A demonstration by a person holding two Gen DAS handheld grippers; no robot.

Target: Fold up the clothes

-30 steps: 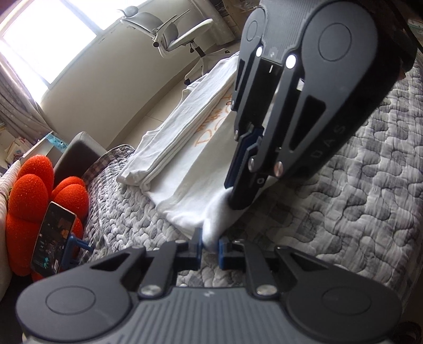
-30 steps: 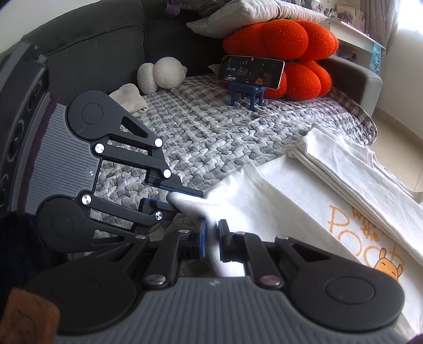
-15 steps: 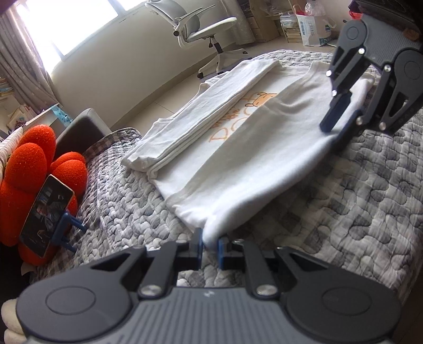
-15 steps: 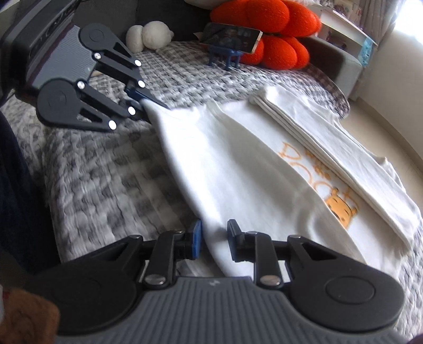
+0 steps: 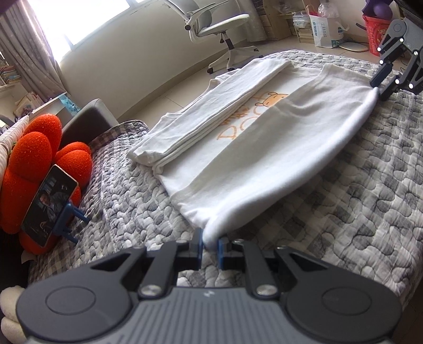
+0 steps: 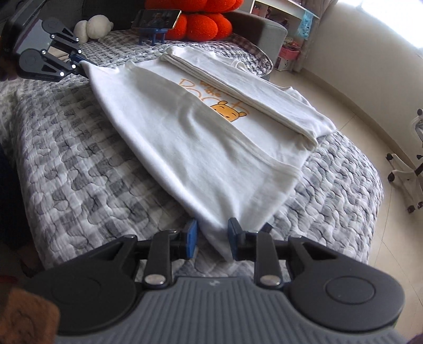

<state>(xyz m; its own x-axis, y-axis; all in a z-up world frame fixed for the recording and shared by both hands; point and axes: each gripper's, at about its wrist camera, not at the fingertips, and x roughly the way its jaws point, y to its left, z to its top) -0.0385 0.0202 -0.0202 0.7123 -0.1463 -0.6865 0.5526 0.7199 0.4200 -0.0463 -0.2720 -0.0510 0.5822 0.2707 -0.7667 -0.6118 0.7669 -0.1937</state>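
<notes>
The matte black left claw [image 5: 210, 244] is showing a ribbed grey housing, two round embossed discs, silver screws at its linkage pivots and blue pads [image 5: 197, 244] on its fingers. The matching black right claw [image 6: 212, 238] is wearing the same blue pads [image 6: 191, 239].

**A bright room with a quilted grey bed**

A grey and white quilted bedcover [image 5: 357, 201] fills the near part. At far left lies an orange flower-shaped plush cushion [image 5: 34, 158], with a phone on a small blue stand [image 5: 49, 203] before it. Beyond the bed are a pale tiled floor [image 5: 169, 98], a cream wall [image 5: 127, 47] and a white office chair [image 5: 219, 23]. Strong daylight comes through the window [image 5: 74, 18] at far left.
</notes>
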